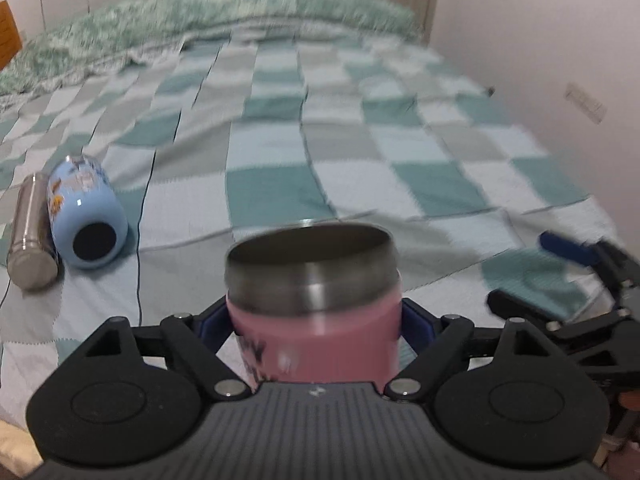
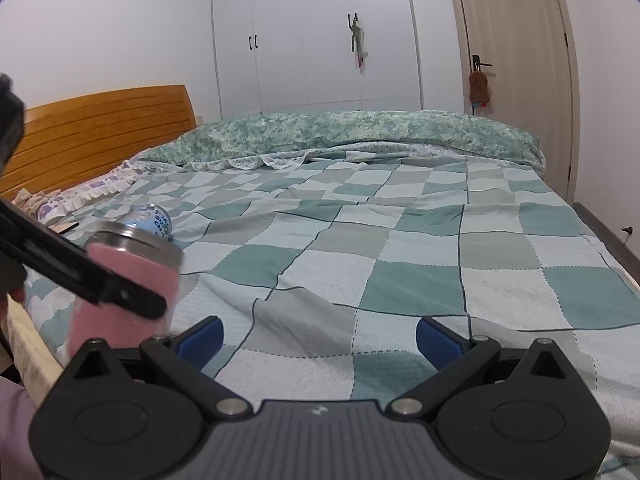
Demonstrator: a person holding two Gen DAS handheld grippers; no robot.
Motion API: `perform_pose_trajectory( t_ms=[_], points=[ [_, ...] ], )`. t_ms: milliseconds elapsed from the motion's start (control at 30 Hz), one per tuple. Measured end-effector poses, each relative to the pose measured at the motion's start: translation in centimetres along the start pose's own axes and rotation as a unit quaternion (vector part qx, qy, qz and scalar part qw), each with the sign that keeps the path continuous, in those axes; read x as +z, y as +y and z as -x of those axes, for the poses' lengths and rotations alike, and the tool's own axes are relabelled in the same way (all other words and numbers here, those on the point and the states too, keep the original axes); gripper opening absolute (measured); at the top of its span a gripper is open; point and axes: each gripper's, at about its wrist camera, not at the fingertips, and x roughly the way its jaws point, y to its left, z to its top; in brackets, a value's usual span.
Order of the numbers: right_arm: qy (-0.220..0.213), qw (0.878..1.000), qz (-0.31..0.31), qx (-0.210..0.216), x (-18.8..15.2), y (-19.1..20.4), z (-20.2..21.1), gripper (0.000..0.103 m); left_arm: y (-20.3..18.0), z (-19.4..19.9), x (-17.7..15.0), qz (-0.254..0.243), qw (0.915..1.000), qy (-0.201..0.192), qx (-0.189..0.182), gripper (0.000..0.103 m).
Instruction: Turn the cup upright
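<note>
Item 1: my left gripper (image 1: pixel 314 330), black with blue pads, clamped on both sides of a pink cup with a steel rim band (image 1: pixel 314 308). The cup sits between the jaws with its open mouth facing away from the wrist camera and upward; dark lettering shows on its pink wall, blurred and unreadable. From the right wrist camera the same cup (image 2: pixel 128 280) appears at the left, rim uppermost and slightly tilted, with a black finger (image 2: pixel 92 280) of the left gripper crossing its side. I cannot tell whether its base touches the bedding.

Item 2: my right gripper (image 2: pixel 318 338), jaws spread wide apart, nothing between the blue pads (image 2: pixel 202 336), held low over the quilt. From the left wrist camera it shows at the right edge (image 1: pixel 560 276), likewise parted.

Item 3: a checked quilt in teal, grey and white squares (image 2: pixel 400 248), covering the bed, with creases near the front.

Item 4: a light-blue ceramic mug with cartoon print (image 1: pixel 86 212), lying on its side on the quilt, dark mouth towards the camera, well left of the pink cup.

Item 5: a slim stainless-steel flask (image 1: pixel 30 232), lying on its side, touching the blue mug's left flank.

Item 6: a green-patterned duvet (image 2: pixel 360 132), bunched along the far edge of the bed.

Item 7: an orange wooden slatted headboard (image 2: pixel 100 120), at the left.
</note>
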Motion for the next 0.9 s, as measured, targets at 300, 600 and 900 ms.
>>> perform_pose_trajectory(
  t_ms=[300, 600, 900],
  points=[
    [-0.031, 0.999, -0.033, -0.024, -0.6, -0.5, 1.3, 0.103, -2.1, 1.5, 0.6, -0.046, 0.9894, -0.137, -0.016, 0.085],
    [-0.039, 0.997, -0.046, -0.048, -1.4, -1.8, 1.6, 0.103, -5.3, -3.1, 1.0, -0.073, 0.9852, -0.153, -0.026, 0.085],
    [-0.033, 0.996, -0.043, -0.072, -2.3, -3.5, 1.2, 0.103, -7.8, -5.8, 1.8, -0.100, 0.9804, -0.164, -0.043, 0.086]
  ],
)
